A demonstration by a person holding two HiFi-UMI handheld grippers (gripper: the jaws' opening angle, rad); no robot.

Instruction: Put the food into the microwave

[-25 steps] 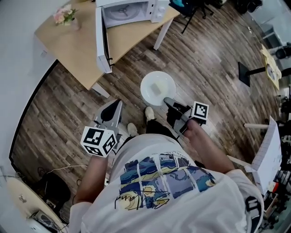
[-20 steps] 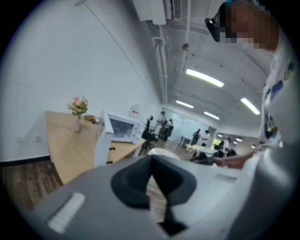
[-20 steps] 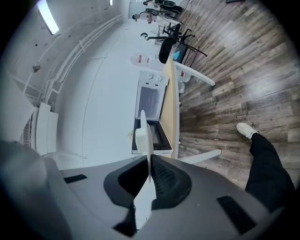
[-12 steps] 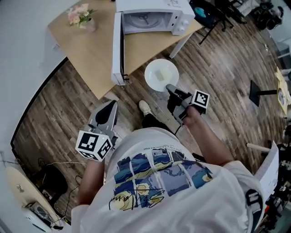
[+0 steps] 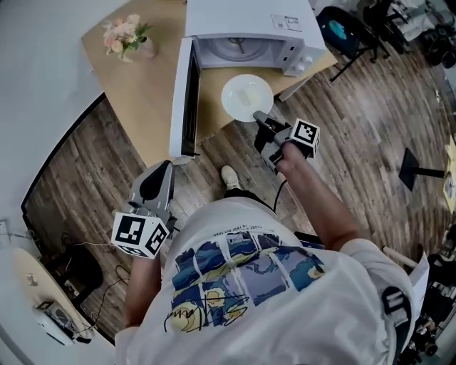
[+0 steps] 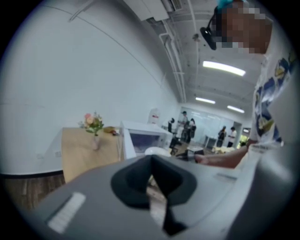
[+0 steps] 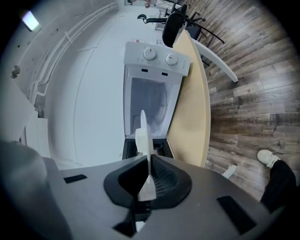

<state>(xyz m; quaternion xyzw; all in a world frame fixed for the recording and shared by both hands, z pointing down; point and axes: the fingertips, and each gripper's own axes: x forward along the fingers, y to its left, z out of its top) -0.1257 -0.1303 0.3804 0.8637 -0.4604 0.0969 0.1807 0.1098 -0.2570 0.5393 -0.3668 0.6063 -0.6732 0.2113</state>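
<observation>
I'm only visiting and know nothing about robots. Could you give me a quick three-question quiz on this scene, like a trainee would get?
1. True or false: the microwave has its door standing open.
2. Whose fingers pinch the rim of the white plate? A) left gripper B) right gripper C) both
3. Fill in: on the wooden table, beside the microwave, stands a small vase of ____.

Key: 1 true; 2 B; 3 flowers.
</observation>
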